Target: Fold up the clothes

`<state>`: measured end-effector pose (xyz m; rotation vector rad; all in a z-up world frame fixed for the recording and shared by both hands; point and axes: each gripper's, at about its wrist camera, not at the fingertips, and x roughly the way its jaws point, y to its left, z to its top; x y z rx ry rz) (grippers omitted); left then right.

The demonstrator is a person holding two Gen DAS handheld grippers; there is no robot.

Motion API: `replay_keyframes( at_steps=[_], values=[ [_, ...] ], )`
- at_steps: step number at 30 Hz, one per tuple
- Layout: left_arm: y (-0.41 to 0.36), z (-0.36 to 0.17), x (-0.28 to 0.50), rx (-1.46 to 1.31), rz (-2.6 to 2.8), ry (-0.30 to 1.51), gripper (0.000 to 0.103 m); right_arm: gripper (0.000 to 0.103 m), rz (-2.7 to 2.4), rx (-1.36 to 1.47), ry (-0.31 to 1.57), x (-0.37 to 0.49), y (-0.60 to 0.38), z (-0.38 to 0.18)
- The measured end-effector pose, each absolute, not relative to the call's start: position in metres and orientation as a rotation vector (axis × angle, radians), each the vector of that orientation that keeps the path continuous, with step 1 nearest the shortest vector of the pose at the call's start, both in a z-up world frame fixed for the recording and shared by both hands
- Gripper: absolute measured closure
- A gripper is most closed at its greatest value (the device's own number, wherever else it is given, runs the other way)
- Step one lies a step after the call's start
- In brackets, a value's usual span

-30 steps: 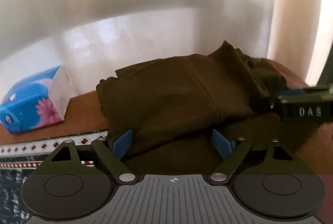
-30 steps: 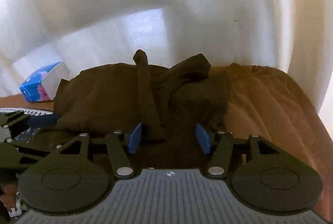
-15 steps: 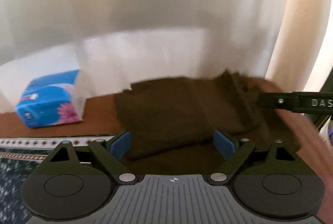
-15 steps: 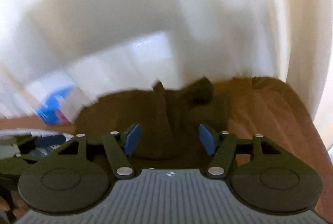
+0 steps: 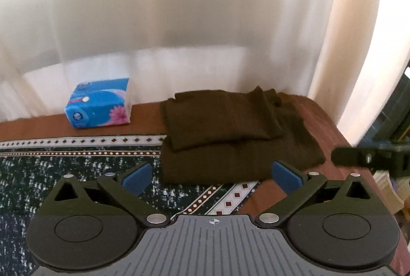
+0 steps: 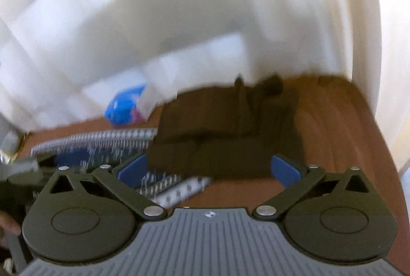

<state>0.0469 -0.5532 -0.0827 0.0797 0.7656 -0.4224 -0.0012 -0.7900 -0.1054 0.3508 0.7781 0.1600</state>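
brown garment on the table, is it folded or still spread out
Folded. The brown garment lies as a compact stack, a smaller doubled layer on top of a wider one, with straight edges. One corner at the back right stays a bit rumpled.

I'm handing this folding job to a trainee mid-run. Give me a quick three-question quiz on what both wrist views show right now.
1. True or false: the brown garment lies folded on the table.
2. What stands left of the garment in the left wrist view? A) mug B) blue tissue box C) book
3. What is between the pads of the left tongs and the right tongs?

Key: 1 true; 2 B; 3 nothing, both are opening and empty.
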Motion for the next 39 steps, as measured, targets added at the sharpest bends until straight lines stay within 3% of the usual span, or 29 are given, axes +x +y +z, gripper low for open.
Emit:
replay_keyframes(
  at_steps=[10,39],
  values=[
    [-0.564,-0.084,0.047,0.060,-0.418,0.848,0.000,0.000,0.132,0.185,0.804,-0.011,-0.774,-0.100],
    [-0.575,-0.095,0.059,0.081,-0.392,0.907,0.000,0.000,0.135,0.165,0.875,0.002,-0.782,-0.122]
  ],
)
